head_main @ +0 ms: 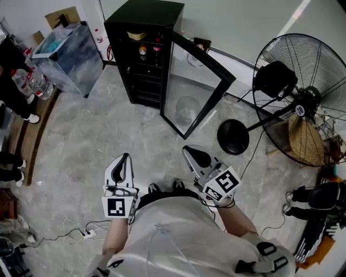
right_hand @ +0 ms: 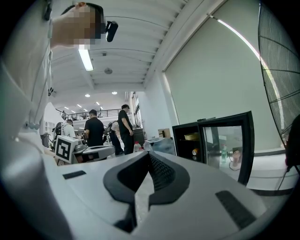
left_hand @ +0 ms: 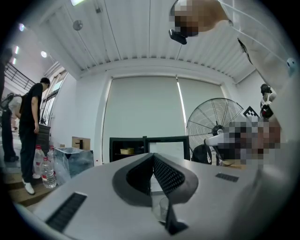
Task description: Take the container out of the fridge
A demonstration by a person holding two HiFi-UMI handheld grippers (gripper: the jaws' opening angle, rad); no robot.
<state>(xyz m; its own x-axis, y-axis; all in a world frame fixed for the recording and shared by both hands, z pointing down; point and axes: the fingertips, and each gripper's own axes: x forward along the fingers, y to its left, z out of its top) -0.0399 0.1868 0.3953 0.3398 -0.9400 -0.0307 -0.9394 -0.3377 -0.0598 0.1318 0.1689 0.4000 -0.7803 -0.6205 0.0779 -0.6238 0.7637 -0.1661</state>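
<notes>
Well back from the open fridge (head_main: 146, 13), left gripper (head_main: 125, 158) and right gripper (head_main: 187, 150) hang empty, jaws pressed together; the tan container (head_main: 137, 35) high inside it looks light and stiff, best pinched at the rim.

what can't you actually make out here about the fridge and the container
Head view: the container on the top shelf of the fridge is too small to show its contents.
Head view: the lower shelves are too dark to read.
Left gripper view: the left gripper covers the fridge's lower part.
</notes>
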